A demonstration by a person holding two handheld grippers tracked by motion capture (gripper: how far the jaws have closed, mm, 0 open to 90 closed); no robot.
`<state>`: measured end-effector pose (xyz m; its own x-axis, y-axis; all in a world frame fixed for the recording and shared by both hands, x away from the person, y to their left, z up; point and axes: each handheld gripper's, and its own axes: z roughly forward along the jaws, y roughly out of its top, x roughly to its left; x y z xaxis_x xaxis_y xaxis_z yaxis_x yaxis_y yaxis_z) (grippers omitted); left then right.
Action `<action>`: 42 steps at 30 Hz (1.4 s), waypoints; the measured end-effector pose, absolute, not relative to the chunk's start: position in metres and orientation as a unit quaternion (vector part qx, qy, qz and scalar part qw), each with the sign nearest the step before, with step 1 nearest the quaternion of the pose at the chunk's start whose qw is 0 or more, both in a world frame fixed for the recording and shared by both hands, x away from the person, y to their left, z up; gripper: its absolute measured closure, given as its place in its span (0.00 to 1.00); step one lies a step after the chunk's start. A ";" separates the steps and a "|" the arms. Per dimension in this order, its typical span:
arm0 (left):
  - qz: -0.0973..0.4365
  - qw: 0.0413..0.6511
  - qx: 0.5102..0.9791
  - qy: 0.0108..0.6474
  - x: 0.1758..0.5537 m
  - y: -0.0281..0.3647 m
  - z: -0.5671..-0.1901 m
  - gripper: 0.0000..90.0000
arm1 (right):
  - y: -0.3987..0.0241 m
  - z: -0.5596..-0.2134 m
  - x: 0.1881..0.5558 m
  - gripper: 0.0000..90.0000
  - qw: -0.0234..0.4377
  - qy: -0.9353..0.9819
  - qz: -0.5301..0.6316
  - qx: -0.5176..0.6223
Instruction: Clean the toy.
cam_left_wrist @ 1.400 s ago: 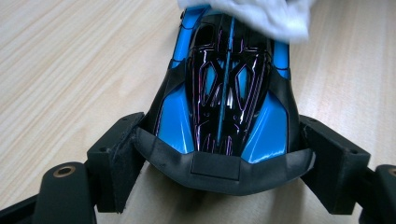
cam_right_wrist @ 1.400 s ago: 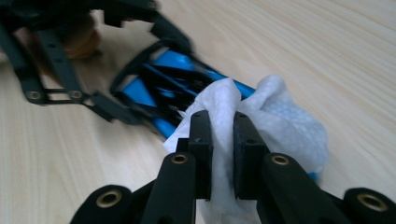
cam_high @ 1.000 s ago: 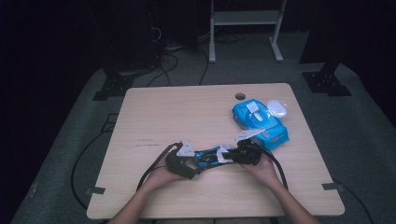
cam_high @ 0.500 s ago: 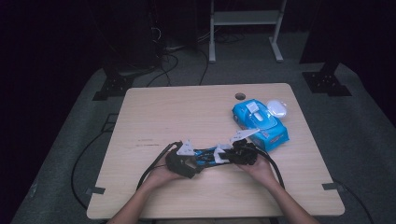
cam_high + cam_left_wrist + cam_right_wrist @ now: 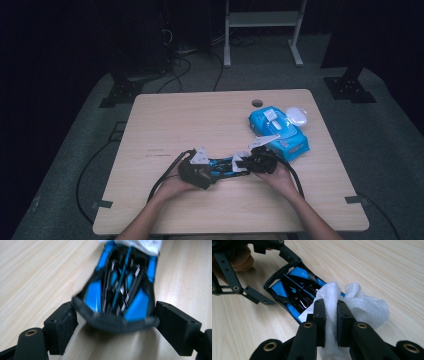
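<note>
Left tongs (image 5: pixel 115 325): pinching the blue and black toy car (image 5: pixel 117 290) so it stays put | right tongs (image 5: pixel 329 315): pinching a white wipe (image 5: pixel 352 302) against it, likely to clean | car: near the surface's (image 5: pixel 200 115) front edge, middle

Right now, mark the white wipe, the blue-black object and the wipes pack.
white wipe (image 5: pixel 362 302), right gripper view, its crumpled middle.
blue-black object (image 5: pixel 117 287), left gripper view, its patterned top.
wipes pack (image 5: pixel 280 131), high view, its blue top.
</note>
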<state>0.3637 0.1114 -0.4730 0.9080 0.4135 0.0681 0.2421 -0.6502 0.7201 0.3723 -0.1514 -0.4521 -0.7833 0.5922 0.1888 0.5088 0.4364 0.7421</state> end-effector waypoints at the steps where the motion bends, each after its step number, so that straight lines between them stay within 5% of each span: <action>1: 0.117 0.376 0.901 0.184 0.365 0.110 -0.473 0.21 | -0.151 -0.452 0.372 0.89 0.050 0.846 0.419 0.325; 13: 0.106 0.382 0.898 0.190 0.367 0.108 -0.474 0.21 | -0.104 -0.441 0.361 0.88 0.051 0.874 0.414 0.249; 20: 0.117 0.379 0.902 0.168 0.364 0.108 -0.473 0.30 | -0.144 -0.445 0.364 0.88 0.061 0.865 0.399 0.297; 24: 0.111 0.401 0.892 0.179 0.368 0.104 -0.467 0.18 | -0.160 -0.447 0.365 0.88 0.058 0.861 0.399 0.310; 32: 0.083 0.381 0.907 0.159 0.377 0.089 -0.472 0.15 | -0.160 -0.450 0.368 0.88 0.039 0.866 0.408 0.288; 42: 0.064 0.385 0.906 0.165 0.375 0.093 -0.477 0.24 | -0.131 -0.442 0.369 0.88 -0.003 0.869 0.425 0.252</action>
